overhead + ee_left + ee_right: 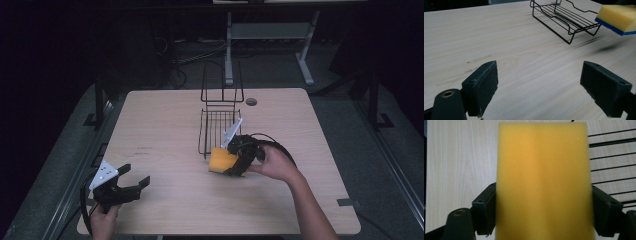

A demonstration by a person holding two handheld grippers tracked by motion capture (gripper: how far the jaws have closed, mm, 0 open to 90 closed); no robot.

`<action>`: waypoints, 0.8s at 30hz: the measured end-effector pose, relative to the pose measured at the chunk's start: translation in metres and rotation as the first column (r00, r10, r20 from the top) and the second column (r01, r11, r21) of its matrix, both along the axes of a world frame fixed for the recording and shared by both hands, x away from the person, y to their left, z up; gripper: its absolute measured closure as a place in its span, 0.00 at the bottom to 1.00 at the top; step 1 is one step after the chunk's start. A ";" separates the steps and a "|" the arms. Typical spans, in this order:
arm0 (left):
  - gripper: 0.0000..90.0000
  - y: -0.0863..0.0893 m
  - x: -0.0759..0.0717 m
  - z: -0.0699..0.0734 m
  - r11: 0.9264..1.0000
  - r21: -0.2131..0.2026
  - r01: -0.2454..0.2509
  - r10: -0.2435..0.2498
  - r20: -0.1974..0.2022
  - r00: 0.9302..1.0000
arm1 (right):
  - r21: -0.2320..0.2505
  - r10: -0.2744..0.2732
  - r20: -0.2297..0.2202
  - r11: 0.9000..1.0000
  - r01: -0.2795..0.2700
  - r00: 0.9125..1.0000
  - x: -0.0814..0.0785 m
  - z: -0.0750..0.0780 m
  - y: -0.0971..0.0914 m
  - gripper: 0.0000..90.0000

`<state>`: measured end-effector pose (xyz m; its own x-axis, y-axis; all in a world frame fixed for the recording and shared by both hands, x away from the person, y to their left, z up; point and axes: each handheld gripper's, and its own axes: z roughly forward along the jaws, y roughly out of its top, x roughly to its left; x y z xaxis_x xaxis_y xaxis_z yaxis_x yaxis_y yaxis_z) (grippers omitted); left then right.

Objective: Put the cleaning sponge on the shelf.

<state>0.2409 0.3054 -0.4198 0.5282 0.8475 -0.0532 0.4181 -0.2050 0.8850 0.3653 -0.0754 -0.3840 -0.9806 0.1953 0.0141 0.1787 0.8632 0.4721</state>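
Note:
A yellow sponge [221,161] with a blue underside is held in my right gripper [235,164], just in front of the black wire rack [217,125] at the table's middle. In the right gripper view the sponge [544,180] sits between both jaws, which are shut on its sides, with rack wires [614,157] at the right. My left gripper [134,181] rests near the front left corner, jaws wide open and nothing between them. Its own view shows the left gripper [539,85] over bare wood, with the rack [564,17] and the raised sponge [617,17] far off.
The light wooden table [165,125] has a round cable hole [251,102] behind the rack. A strip of tape [347,202] lies near the front right edge. Dark floor, cables and a desk frame [270,35] lie beyond the table.

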 end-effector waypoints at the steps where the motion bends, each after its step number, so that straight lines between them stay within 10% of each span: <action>1: 0.16 0.000 0.000 0.000 1.000 0.001 0.000 0.000 0.000 1.000 | -0.001 -0.002 0.001 1.000 0.002 1.000 0.001 0.000 0.001 0.24; 24: 0.16 0.002 0.000 0.000 1.000 -0.006 -0.002 0.002 -0.001 1.000 | 0.014 0.000 -0.031 1.000 0.000 1.000 0.032 -0.001 0.009 0.24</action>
